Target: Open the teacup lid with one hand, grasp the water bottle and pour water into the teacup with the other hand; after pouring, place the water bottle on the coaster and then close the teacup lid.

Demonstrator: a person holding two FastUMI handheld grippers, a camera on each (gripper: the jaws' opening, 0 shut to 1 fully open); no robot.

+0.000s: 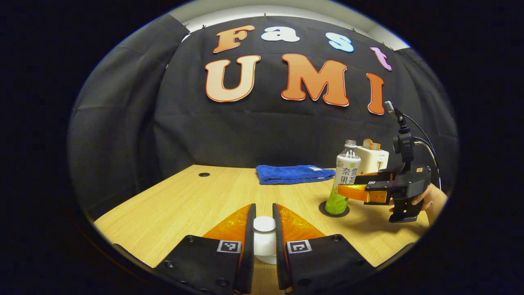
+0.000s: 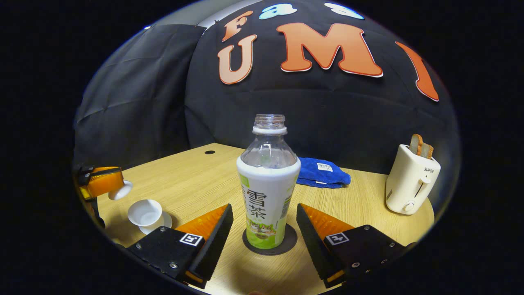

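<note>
My left gripper point(image 1: 264, 213) is shut on the white teacup lid point(image 1: 264, 239), held just above the table. The right gripper view shows that gripper point(image 2: 104, 182) at the far left with the lid point(image 2: 120, 190) tilted in it, above and left of the uncovered white teacup point(image 2: 144, 212) on its saucer. The uncapped bottle point(image 2: 268, 192) with a white and green label stands upright on the dark round coaster point(image 2: 286, 243). My right gripper point(image 2: 264, 207) is open, one finger on each side of the bottle with gaps. From the left gripper view, the right gripper point(image 1: 354, 186) reaches the bottle point(image 1: 344, 184) from the right.
A folded blue cloth point(image 1: 292, 174) lies at the table's back. A white toaster point(image 2: 411, 180) with bread slices stands at the right rear. A small cable hole point(image 2: 209, 152) sits near the far left edge. A hand point(image 1: 430, 198) holds the right gripper.
</note>
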